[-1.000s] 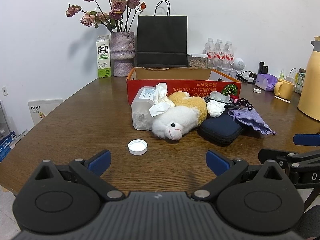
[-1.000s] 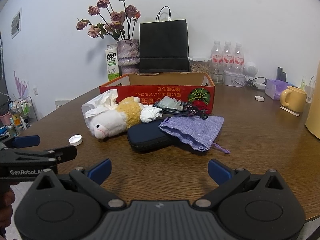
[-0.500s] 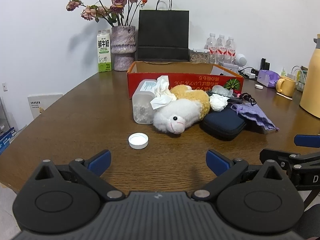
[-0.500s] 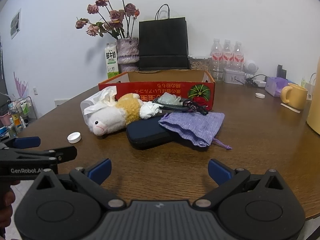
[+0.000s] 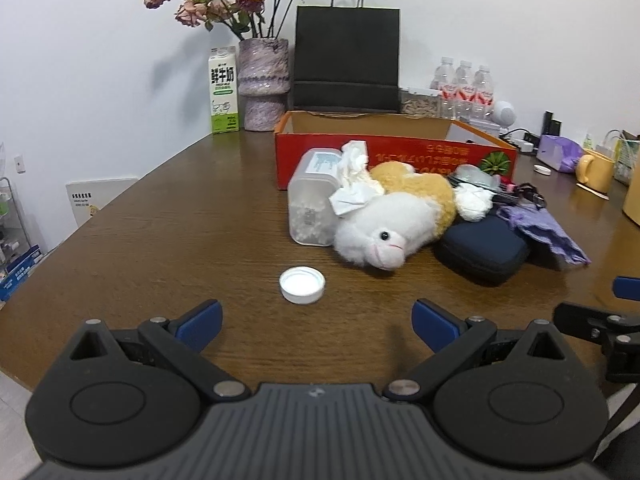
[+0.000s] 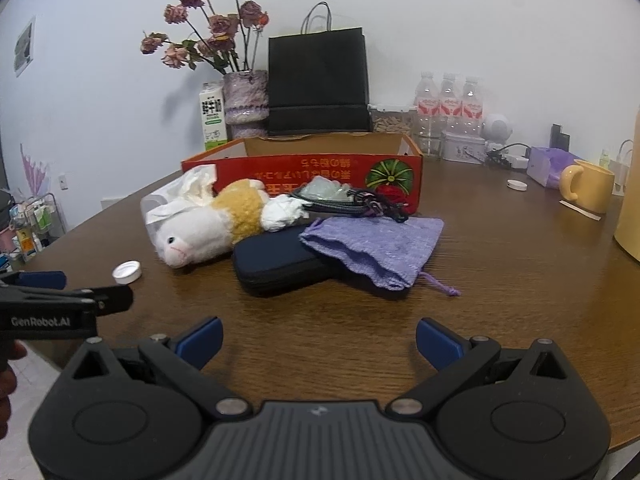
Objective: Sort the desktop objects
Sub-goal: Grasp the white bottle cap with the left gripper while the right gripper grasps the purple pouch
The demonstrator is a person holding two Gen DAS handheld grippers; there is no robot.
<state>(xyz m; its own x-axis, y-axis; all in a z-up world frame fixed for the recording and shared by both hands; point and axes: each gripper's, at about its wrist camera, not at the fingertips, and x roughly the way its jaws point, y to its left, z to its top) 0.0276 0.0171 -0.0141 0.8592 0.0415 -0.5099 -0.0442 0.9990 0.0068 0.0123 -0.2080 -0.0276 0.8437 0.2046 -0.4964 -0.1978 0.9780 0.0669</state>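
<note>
Right gripper (image 6: 318,338) spread wide above table, purple pouch (image 6: 376,246) overlapping dark case (image 6: 276,260)

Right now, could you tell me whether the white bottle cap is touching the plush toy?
Apart. The left wrist view shows bare table between the bottle cap and the plush toy; the right wrist view shows the same gap.

At three o'clock the yellow jug (image 6: 630,216) is cut by the edge. The pouch (image 6: 376,246) hides part of the dark case (image 6: 276,260).
</note>
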